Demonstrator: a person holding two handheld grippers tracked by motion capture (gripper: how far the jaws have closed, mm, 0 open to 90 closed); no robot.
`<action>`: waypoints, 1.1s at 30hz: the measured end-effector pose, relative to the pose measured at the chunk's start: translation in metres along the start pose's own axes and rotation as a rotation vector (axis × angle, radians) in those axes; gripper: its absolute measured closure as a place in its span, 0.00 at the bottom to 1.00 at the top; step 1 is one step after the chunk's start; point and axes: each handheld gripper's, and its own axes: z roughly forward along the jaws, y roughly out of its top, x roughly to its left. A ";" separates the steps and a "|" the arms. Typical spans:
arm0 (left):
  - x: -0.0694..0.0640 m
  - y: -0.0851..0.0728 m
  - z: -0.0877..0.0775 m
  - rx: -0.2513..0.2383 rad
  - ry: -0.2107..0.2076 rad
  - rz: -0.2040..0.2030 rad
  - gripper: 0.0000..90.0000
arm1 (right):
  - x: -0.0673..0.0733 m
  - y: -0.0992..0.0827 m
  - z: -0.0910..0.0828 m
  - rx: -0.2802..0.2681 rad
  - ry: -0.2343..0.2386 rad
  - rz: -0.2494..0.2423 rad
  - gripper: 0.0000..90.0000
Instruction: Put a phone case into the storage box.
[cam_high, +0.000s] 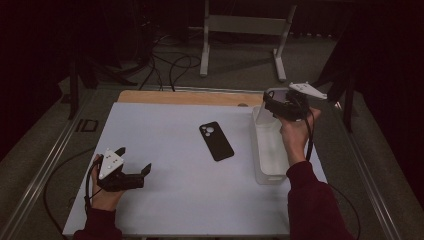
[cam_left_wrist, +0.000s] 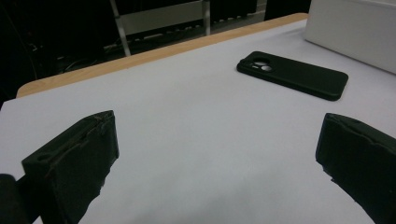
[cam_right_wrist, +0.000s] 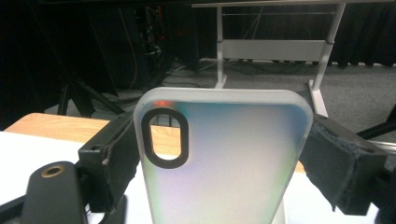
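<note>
My right gripper (cam_right_wrist: 224, 161) is shut on a frosted, translucent phone case (cam_right_wrist: 233, 177) with a black oval camera ring; its pads press on the case's two long edges. From above, that gripper (cam_high: 278, 103) holds the case (cam_high: 276, 92) upright over the far end of a white bin (cam_high: 270, 172). A black phone case (cam_high: 216, 141) lies flat, camera holes up, at the middle of the white table top (cam_high: 175, 200). My left gripper (cam_high: 133, 161) rests open near the front left, nothing between its jaws. In the left gripper view (cam_left_wrist: 215, 158) the black case (cam_left_wrist: 292, 74) lies ahead to the right.
The white bin's wall (cam_left_wrist: 355, 32) stands right of the black case. A wooden strip (cam_high: 190, 97) edges the table's far side. Beyond it are a white metal stand (cam_high: 245, 30), floor cables and dark tripod legs. Metal rails run along both sides of the table.
</note>
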 end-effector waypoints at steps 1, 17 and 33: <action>0.000 0.000 0.000 0.001 0.000 0.000 0.00 | -0.001 0.000 0.001 0.004 -0.004 -0.001 0.19; -0.001 0.002 -0.002 -0.011 -0.002 -0.006 0.00 | -0.009 -0.004 0.024 0.035 -0.081 0.005 0.19; 0.001 0.004 -0.006 -0.038 0.006 -0.021 0.00 | -0.005 -0.015 0.051 0.096 -0.122 0.011 0.19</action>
